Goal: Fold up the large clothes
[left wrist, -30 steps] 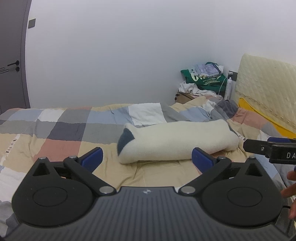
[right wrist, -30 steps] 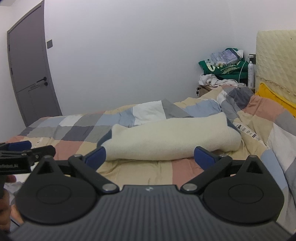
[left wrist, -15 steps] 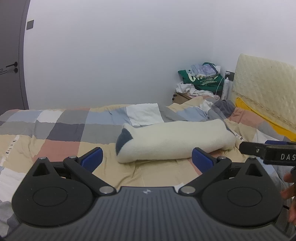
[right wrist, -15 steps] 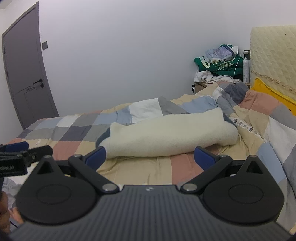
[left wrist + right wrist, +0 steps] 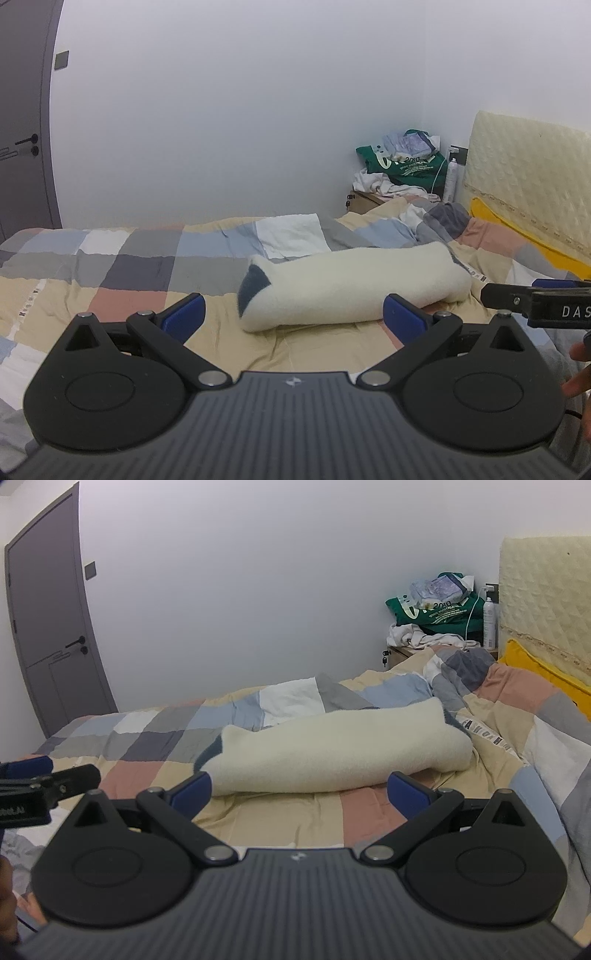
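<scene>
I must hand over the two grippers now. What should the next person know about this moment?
Left gripper: open, empty, held above the bed, short of the garment.
Right gripper: open, empty, beside it at about the same height.
Cream fleece garment: lies across the checked quilt as a thick folded bundle, dark lining showing at its left end. Neither gripper touches it.
Done: it looks folded lengthwise already.
Left: probably one more fold across, or tidying; judge after a closer look.
</scene>
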